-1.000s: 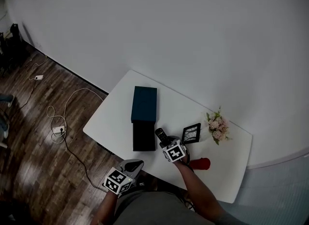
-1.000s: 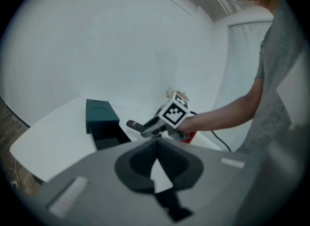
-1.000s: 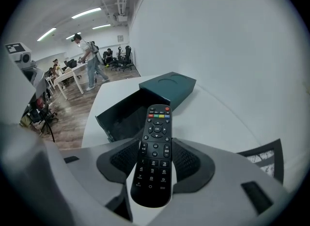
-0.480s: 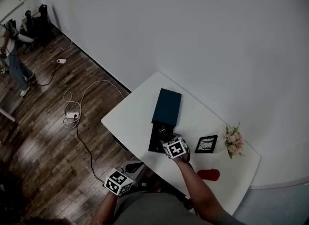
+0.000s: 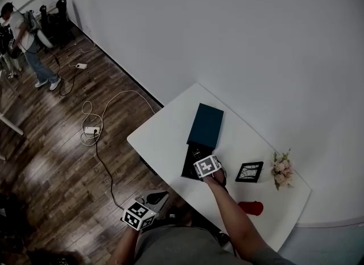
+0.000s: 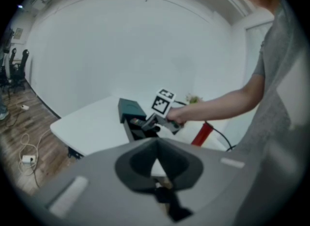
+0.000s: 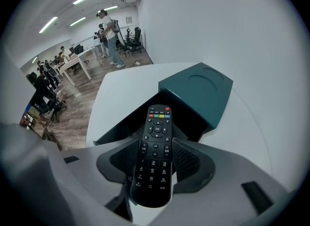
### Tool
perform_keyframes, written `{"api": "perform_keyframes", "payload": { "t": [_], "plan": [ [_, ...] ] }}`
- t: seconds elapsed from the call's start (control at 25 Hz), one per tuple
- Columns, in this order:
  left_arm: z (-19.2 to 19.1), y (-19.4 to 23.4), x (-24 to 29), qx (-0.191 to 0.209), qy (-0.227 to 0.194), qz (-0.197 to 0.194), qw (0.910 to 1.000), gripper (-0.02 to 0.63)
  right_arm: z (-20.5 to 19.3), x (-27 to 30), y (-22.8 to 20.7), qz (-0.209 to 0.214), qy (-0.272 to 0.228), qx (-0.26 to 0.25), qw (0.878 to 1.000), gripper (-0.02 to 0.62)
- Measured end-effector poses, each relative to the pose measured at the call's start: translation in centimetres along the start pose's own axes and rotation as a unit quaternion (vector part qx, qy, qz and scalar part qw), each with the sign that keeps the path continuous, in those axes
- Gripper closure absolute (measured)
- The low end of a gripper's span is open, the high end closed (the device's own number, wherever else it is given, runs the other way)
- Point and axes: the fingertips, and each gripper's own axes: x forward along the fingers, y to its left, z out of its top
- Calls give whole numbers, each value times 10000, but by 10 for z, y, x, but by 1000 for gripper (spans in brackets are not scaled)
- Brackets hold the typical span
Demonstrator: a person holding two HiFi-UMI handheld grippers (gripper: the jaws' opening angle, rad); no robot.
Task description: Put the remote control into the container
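A black remote control [image 7: 155, 154] with coloured top buttons lies lengthwise between the jaws of my right gripper [image 7: 157, 143], which is shut on it. The remote's front end hangs over the dark open container [image 7: 191, 123], whose teal lid [image 7: 198, 90] lies slid back. In the head view the right gripper [image 5: 202, 165] hovers over the black open part of the container [image 5: 190, 164], next to the teal lid [image 5: 206, 124]. My left gripper [image 5: 149, 206] stays off the table's near edge, jaws together and empty; it appears as a closed grey wedge [image 6: 156, 148] in its own view.
On the white table [image 5: 165, 141] stand a small black picture frame [image 5: 249, 171], a pink flower bunch [image 5: 281, 168] and a red object [image 5: 250, 207] to the right. Cables and a power strip [image 5: 91, 130] lie on the wooden floor; a person [image 5: 25, 36] stands far left.
My right gripper carried the remote leftward from beside the picture frame to over the open container. The head view swung, so the table sits further right. The left gripper stayed put.
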Motion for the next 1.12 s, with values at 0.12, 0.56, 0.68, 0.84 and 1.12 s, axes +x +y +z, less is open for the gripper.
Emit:
{"api": "perform_keyframes", "payload": {
  "t": [0.12, 0.56, 0.68, 0.84, 1.12],
  "plan": [
    [5, -3, 4, 41, -12, -48, 10000, 606, 0, 8, -2, 31, 357, -152, 9992, 374],
    [0, -3, 8, -19, 38, -85, 10000, 606, -11, 32, 11, 259, 989, -393, 9940, 374],
    [1, 1, 8, -22, 46, -72, 10000, 606, -9, 38, 11, 246, 1038, -472, 9932, 374],
    [5, 2, 8, 2, 49, -109, 9999, 606, -10, 39, 12, 310, 1182, -297, 9921, 374],
    [5, 2, 18, 28, 121, -168, 9998, 606, -10, 42, 12, 360, 1273, -274, 9908, 373]
  ]
}}
